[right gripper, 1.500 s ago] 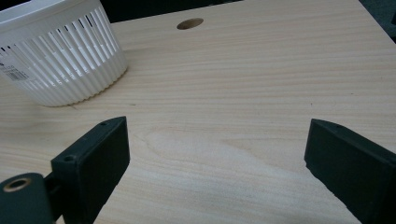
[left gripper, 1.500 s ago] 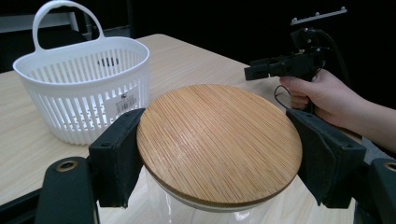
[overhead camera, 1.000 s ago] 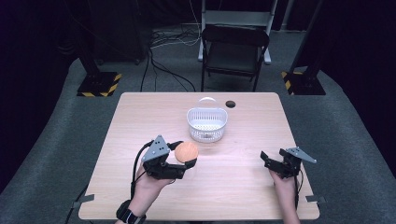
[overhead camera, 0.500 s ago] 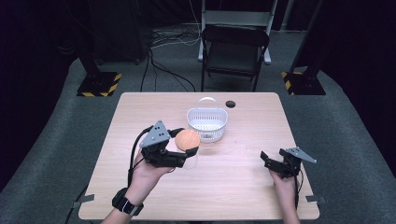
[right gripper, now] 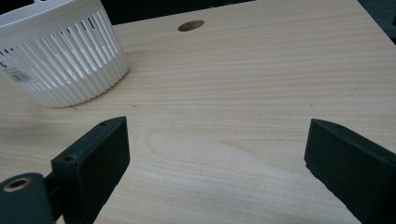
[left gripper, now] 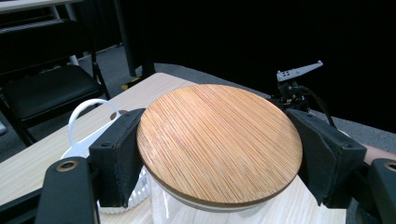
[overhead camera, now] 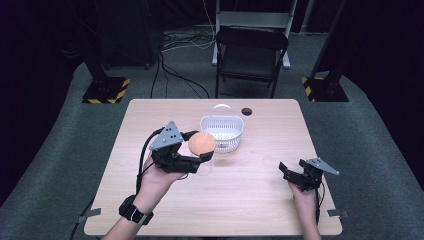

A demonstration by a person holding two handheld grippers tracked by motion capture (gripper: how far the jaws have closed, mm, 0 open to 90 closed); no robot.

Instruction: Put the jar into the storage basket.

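High view: the left tool (overhead camera: 201, 159) pinches a clear glass jar with a round bamboo lid (overhead camera: 201, 143), and it holds the jar just near and left of the white slotted plastic basket (overhead camera: 222, 132) at the far middle of the light wooden tabletop (overhead camera: 250, 195). I cannot tell from here if the jar bottom touches the tabletop or is a little above it.

In the left gripper view the round lid (left gripper: 219, 143) sits between the two black jaws, which press on the jar at both sides just under the lid rim. The basket (left gripper: 88, 140) is behind and to the left of the jar.

I judge that the step in hand is carrying the jar toward the basket. The next move calls for lifting the jar over the basket rim, and keeping it upright so it does not knock the wall.

The right tool (overhead camera: 295, 176) rests at the near right of the tabletop, well apart from the jar. In the right gripper view its jaws stand spread with only bare wood between.
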